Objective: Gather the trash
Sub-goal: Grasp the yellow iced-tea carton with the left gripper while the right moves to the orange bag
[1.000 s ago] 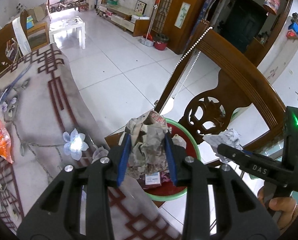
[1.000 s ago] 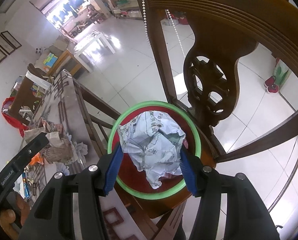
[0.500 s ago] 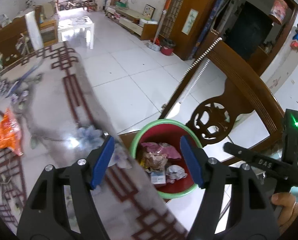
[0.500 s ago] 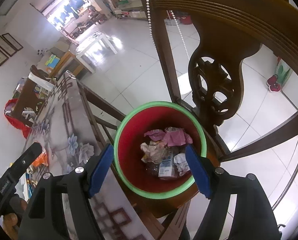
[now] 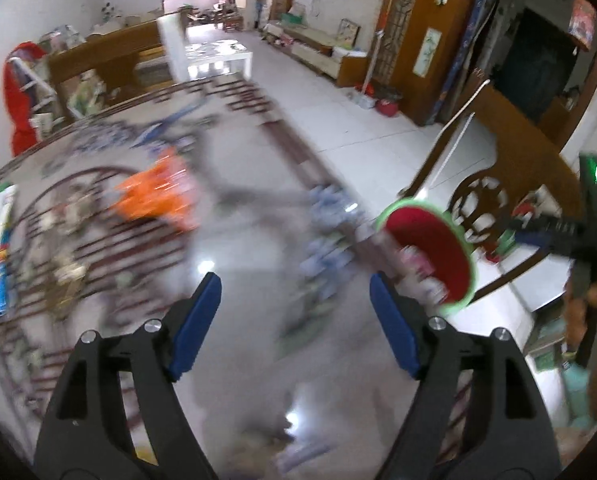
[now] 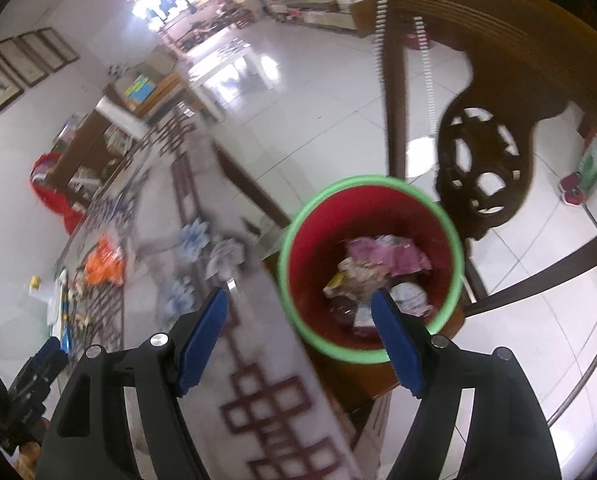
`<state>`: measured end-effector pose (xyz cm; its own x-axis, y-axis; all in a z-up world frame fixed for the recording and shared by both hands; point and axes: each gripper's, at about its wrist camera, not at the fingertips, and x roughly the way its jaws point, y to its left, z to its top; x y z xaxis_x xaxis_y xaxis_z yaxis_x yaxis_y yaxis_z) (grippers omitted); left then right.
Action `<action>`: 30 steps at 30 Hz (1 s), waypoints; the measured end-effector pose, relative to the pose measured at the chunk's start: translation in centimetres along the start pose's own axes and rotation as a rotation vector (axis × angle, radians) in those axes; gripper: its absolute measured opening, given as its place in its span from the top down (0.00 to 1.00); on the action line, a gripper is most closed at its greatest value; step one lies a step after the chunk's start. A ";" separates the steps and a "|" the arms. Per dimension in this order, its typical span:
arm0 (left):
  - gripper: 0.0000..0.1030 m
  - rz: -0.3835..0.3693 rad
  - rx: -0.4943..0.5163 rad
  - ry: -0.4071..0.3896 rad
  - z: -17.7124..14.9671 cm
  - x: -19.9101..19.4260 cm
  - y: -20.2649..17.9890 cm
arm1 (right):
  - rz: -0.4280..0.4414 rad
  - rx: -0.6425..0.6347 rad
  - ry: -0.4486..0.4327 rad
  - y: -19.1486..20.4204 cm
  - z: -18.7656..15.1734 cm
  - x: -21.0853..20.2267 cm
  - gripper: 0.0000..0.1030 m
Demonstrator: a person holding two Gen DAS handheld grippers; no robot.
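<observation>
A patterned bench [image 5: 258, 240] lies under the left hand-held gripper [image 5: 294, 320], whose empty jaws are opening. A red bin with a green rim [image 6: 294, 240], holding crumpled trash [image 6: 378, 268], sits just ahead of the right hand-held gripper [image 6: 302, 324], jaws apart and empty. An orange wrapper [image 5: 154, 196] lies ahead-left of the left one.

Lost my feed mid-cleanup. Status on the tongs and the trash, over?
Left tongs opening, empty, over table. Right tongs open, empty, by bin. Orange wrapper left on table. Nothing blocking.
</observation>
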<state>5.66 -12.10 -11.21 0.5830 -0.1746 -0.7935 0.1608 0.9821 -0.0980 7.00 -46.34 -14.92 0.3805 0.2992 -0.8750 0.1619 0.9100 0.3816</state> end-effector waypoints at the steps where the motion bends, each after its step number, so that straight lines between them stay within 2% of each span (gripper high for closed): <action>1: 0.27 0.013 0.012 0.013 -1.0 -0.7 1.5 | 0.006 -0.017 0.011 0.9 -0.4 0.3 0.30; 4: 0.18 0.023 0.075 0.092 -3.7 -2.5 5.4 | 0.017 -0.048 0.048 3.1 -1.3 1.6 0.30; 9: 0.18 0.108 0.311 0.235 -9.7 -4.2 9.2 | 0.045 -0.099 0.085 7.5 -3.0 2.9 0.30; 15: 0.18 0.092 0.357 0.361 -15.4 -3.5 12.4 | 0.070 -0.178 0.107 13.5 -5.7 3.4 0.30; 19: 0.18 0.042 0.343 0.372 -16.9 -3.2 13.7 | 0.061 -0.195 0.115 15.6 -7.7 3.3 0.30; 27: 0.18 -0.070 0.354 0.367 -18.4 -1.9 13.3 | 0.011 -0.173 0.109 17.5 -11.0 2.5 0.30; 29: 0.34 -0.090 0.369 0.369 -18.6 -1.6 13.0 | -0.001 -0.162 0.102 17.6 -11.5 2.2 0.30; 30: 0.38 -0.088 0.376 0.363 -18.7 -1.3 12.9 | -0.008 -0.156 0.099 17.6 -11.7 2.0 0.30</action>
<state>-7.91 2.13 -22.67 0.2523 -0.1539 -0.9553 0.5096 0.8604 -0.0040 -0.03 -26.40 -13.48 0.2869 0.3116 -0.9059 0.0183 0.9437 0.3304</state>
